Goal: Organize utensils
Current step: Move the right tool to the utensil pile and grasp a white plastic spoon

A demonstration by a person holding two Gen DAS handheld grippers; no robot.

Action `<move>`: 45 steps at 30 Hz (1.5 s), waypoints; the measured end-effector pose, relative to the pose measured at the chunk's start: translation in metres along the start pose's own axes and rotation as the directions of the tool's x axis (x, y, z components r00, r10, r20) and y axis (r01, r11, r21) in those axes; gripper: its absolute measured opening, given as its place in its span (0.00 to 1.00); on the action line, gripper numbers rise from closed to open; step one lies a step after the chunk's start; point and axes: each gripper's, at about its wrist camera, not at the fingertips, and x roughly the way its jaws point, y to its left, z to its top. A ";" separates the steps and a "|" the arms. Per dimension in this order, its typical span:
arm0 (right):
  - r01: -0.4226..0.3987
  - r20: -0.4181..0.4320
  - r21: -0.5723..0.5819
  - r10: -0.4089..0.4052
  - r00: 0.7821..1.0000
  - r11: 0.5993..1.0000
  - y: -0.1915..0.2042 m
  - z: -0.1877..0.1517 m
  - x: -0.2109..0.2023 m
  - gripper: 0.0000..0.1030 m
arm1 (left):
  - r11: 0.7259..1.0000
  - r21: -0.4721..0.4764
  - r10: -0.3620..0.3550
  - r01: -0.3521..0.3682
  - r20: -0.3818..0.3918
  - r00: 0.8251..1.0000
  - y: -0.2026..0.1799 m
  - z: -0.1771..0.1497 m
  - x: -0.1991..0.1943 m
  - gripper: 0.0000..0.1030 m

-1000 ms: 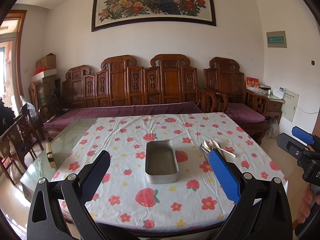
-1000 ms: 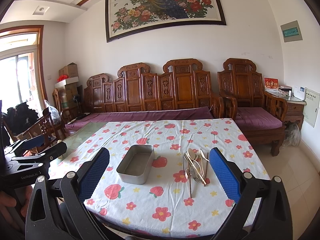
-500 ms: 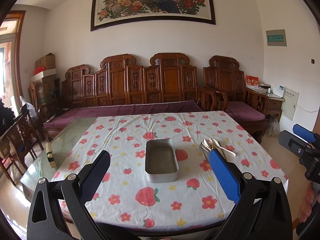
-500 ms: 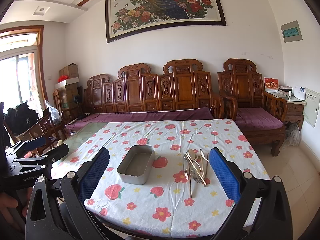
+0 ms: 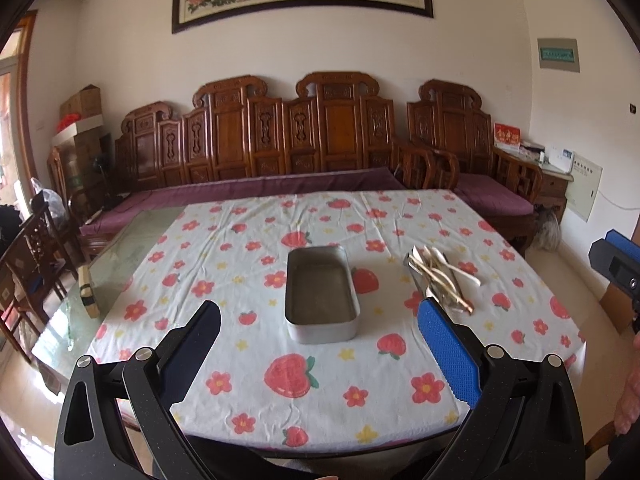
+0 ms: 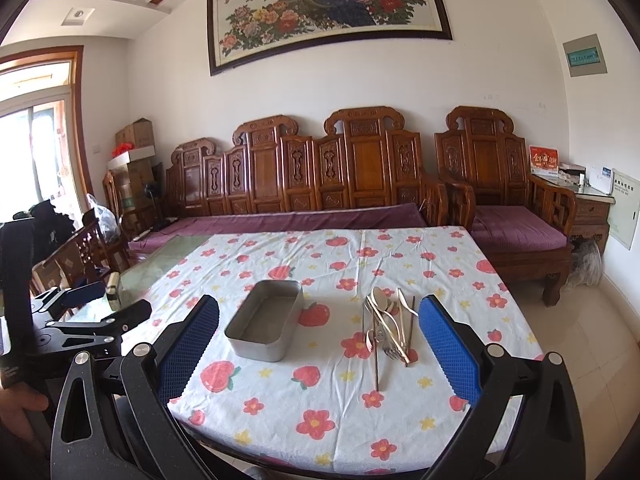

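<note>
An empty metal tin (image 5: 321, 294) (image 6: 266, 325) sits near the middle of the flowered tablecloth (image 5: 256, 272). To its right lies a loose pile of utensils (image 5: 440, 276) (image 6: 387, 326): spoons, forks and chopsticks. My left gripper (image 5: 318, 342) hovers open above the table's near edge, facing the tin, with nothing between its fingers. My right gripper (image 6: 318, 340) is open too, held above the near edge between the tin and the pile. Each gripper shows at the side of the other's view.
The table (image 6: 400, 420) carries bare glass at its left end, where a small brush (image 5: 87, 292) lies. A carved wooden bench (image 5: 280, 144) and armchair (image 6: 512, 216) stand behind it. Dining chairs (image 5: 28, 256) crowd the left side. A hand (image 5: 628, 384) shows at right.
The left wrist view has tilted down and moved a little closer to the table, so the tin and utensils sit higher in frame. The right gripper has barely moved.
</note>
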 end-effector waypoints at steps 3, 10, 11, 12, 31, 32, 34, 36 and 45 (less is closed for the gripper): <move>0.006 -0.020 -0.007 -0.006 1.000 1.000 -0.005 -0.003 0.013 0.97 | 1.000 0.025 -0.003 0.004 -0.052 0.999 -0.003 -0.005 0.022 0.93; 0.010 -0.061 0.015 -0.009 0.998 1.000 -0.021 -0.013 0.042 0.97 | 0.999 0.033 -0.025 0.029 -0.130 0.991 -0.007 -0.019 0.062 0.93; 0.013 -0.067 0.013 -0.012 0.998 1.000 -0.022 -0.014 0.045 0.97 | 0.999 0.036 -0.030 0.036 -0.139 0.990 -0.008 -0.020 0.066 0.93; 0.017 -0.074 0.011 -0.016 0.997 1.000 -0.024 -0.016 0.049 0.97 | 0.998 0.041 -0.036 0.042 -0.149 0.988 -0.009 -0.022 0.071 0.93; -0.017 -0.323 -0.068 -0.006 0.946 0.998 -0.080 -0.049 0.163 0.58 | 0.982 0.117 -0.119 0.150 -0.235 0.965 -0.038 -0.012 0.150 0.93; -0.023 -0.344 -0.081 -0.006 0.939 0.996 -0.084 -0.052 0.175 0.53 | 0.981 0.115 -0.129 0.159 -0.235 0.964 -0.040 -0.012 0.153 0.93; -0.033 -0.379 -0.091 -0.004 0.926 0.995 -0.094 -0.059 0.197 0.49 | 0.977 0.106 -0.155 0.185 -0.239 0.959 -0.045 -0.014 0.163 0.93; -0.035 -0.401 -0.085 -0.003 0.916 0.996 -0.103 -0.065 0.213 0.44 | 0.974 0.092 -0.177 0.206 -0.251 0.952 -0.049 -0.016 0.172 0.93; 0.025 -0.476 -0.101 -0.071 0.877 0.995 -0.165 -0.073 0.293 0.43 | 0.959 0.112 -0.215 0.262 -0.316 0.924 -0.074 -0.022 0.204 0.93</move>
